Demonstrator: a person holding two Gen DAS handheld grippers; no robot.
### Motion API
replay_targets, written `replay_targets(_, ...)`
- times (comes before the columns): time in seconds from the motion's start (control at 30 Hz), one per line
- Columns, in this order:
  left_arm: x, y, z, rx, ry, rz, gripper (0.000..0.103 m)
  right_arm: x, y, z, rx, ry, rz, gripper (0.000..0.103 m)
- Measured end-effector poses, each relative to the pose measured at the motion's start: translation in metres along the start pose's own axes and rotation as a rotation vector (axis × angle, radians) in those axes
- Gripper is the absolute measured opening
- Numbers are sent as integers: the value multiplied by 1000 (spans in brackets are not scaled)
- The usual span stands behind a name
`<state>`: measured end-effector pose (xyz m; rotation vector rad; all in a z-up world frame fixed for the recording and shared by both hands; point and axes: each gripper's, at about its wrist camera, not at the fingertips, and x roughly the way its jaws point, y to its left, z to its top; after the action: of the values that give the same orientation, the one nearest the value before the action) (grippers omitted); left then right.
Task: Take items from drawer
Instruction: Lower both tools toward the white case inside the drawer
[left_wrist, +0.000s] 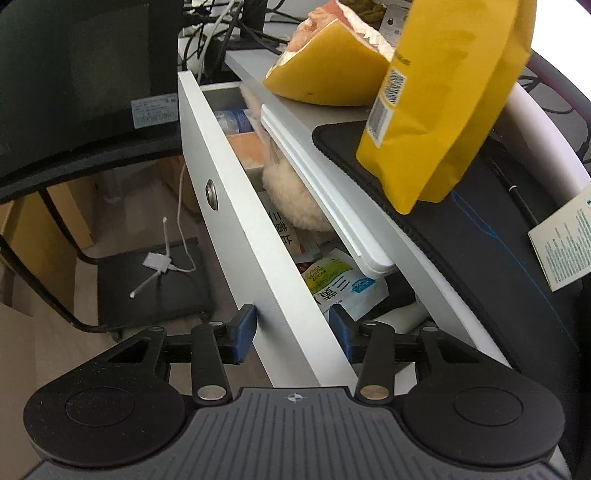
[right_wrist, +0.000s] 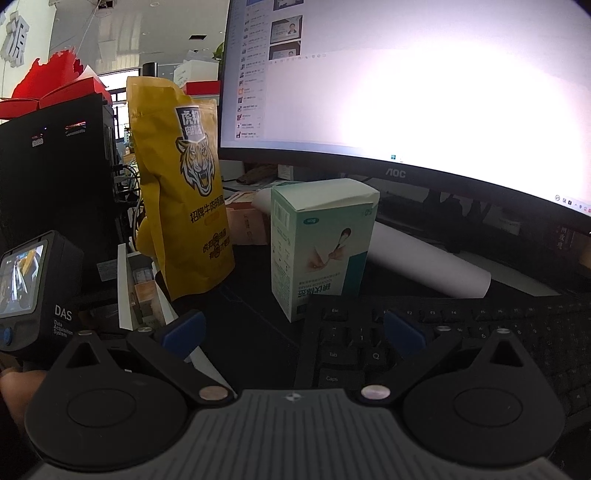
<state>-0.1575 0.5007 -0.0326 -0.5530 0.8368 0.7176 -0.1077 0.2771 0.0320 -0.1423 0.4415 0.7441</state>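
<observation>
My left gripper (left_wrist: 291, 328) clamps the front panel (left_wrist: 236, 206) of the half-open drawer (left_wrist: 258, 155), packets (left_wrist: 340, 284) inside by its near end; my right gripper (right_wrist: 293, 332) hangs released over the keyboard (right_wrist: 480, 332). A slipping pinch could jolt the drawer

drawer (left_wrist: 236, 206) gap narrow, desk edge (left_wrist: 373, 206) overhanging

The left gripper (left_wrist: 291, 325) tilts steeply downward, its blue pads (left_wrist: 243, 332) straddling a white panel edge, one at 9 o'clock and one at 3 o'clock of it. The right gripper (right_wrist: 293, 332) points shallowly downward, jaws spread wide and empty.
</observation>
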Motion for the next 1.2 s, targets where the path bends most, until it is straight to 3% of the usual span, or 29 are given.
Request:
replay_targets(0.27,4,14,-3,-99,31,-36,52,5,7,-4,-16,23,-2,103)
replay_targets(0.73,-10,56,-14,-158,41,-76,54,7,20,-7,-47,33,29,103)
replay_targets(1.2,-43,94,-36,-153,-23,2,59,18,38,-11,-66,76,107,103)
